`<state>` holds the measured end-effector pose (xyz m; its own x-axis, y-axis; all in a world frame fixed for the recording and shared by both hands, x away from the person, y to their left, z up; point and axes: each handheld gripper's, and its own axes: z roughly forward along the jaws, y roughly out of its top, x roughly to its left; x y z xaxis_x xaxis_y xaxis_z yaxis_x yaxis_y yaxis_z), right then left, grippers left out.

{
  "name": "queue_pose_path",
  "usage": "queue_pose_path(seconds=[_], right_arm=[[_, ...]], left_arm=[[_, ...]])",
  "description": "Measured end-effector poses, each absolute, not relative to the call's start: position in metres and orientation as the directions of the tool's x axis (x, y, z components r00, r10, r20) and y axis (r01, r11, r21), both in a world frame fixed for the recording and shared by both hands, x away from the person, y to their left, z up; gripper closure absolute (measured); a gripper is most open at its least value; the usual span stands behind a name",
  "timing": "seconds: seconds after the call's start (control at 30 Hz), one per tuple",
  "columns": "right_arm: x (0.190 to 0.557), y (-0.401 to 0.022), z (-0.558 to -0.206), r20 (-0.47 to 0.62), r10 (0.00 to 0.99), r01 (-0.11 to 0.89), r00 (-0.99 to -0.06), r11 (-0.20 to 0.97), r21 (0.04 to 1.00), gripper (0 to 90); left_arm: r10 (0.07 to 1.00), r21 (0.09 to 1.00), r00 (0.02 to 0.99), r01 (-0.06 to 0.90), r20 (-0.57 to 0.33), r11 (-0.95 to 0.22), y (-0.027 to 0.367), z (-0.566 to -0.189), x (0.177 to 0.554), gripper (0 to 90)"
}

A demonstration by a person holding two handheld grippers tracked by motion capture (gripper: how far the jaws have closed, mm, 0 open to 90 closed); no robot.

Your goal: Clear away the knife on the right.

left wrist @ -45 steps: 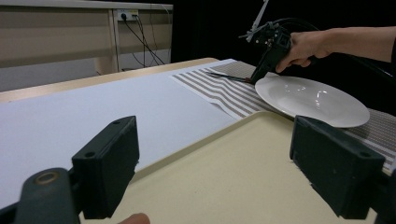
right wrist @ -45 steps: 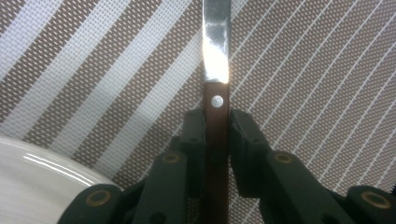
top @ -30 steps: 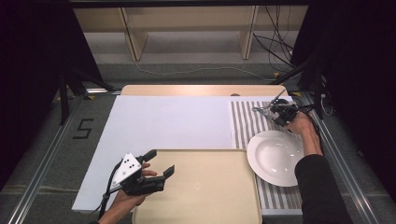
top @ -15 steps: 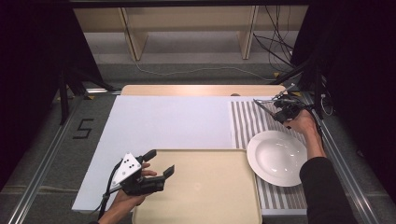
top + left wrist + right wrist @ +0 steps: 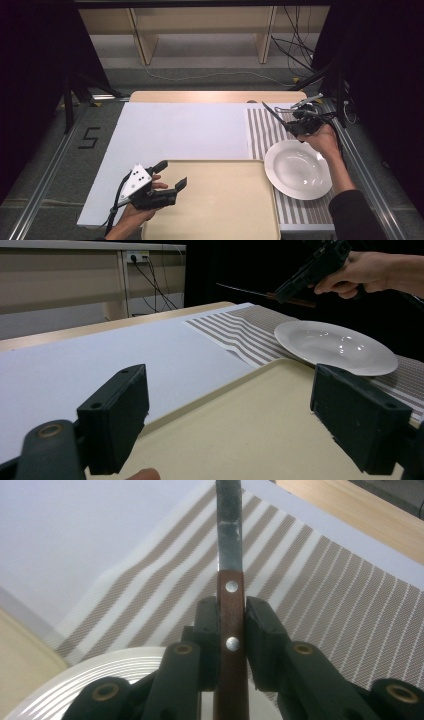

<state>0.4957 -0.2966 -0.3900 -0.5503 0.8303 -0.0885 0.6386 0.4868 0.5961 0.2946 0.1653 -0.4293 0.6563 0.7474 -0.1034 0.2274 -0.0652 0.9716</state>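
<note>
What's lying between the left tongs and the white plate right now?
Only bare surface of the beige rectangular tray separates the left tongs from the round white ceramic plate, which sits on the striped placemat; the high view shows it.

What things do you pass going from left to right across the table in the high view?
Left tool, open above the tray's corner → beige tray → white plate on the striped mat → right tool, shut on a knife above the mat.
</note>
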Motion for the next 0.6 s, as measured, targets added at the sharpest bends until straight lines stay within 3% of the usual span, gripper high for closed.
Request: queue_pose_path(seconds=[0.6], right_arm=[[0.422,-0.267,-0.380,-0.079,0.794,0.555,-0.602,0.488,0.674,77.4]], left_arm=[[0.745,0.974,0.660,0.218,-0.097,-0.066,0.166,-0.428,0.293,15.4]])
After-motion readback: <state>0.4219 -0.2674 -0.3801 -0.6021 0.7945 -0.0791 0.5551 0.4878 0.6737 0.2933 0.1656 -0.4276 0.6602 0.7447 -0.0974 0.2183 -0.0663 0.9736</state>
